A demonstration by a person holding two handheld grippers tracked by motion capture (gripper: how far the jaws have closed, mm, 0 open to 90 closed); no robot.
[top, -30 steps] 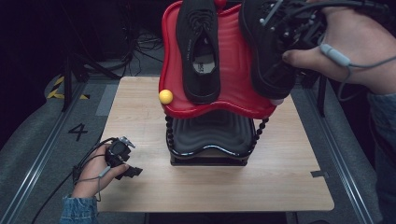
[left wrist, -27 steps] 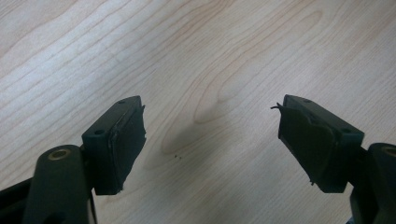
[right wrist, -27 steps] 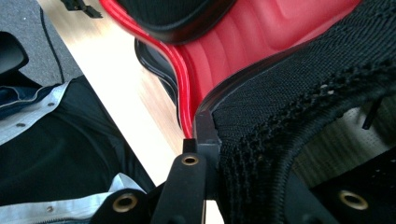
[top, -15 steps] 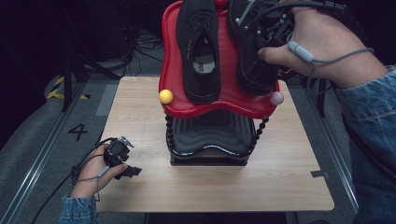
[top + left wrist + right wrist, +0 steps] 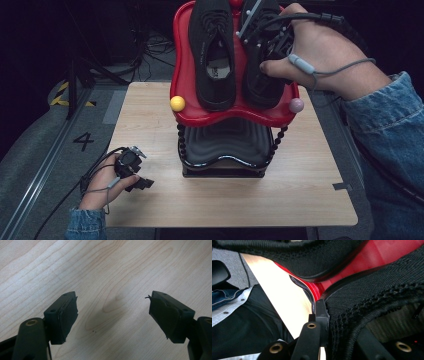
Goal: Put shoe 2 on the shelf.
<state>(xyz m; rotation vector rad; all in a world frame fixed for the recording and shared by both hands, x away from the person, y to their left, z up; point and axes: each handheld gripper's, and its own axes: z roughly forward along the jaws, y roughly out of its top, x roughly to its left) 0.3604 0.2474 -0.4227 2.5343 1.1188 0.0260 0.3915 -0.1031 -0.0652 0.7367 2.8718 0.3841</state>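
The right gripper point(image 5: 272, 47) gripped the right-hand black knit shoe point(image 5: 260, 75) by its collar, seating it on the red plastic tray point(image 5: 182, 75). The left gripper point(image 5: 132, 172) rested idle, jaws apart, on the wooden table point(image 5: 225, 200) left of the tray.

A red tray point(image 5: 182, 80) on a black stand point(image 5: 222, 150) occupies the bench point(image 5: 150, 115) centre, two black shoes point(image 5: 214, 55) crowding its top. Bare wood lies open to the stand's left and along the near edge, where the left gripper point(image 5: 131, 167) rests with jaws spread.
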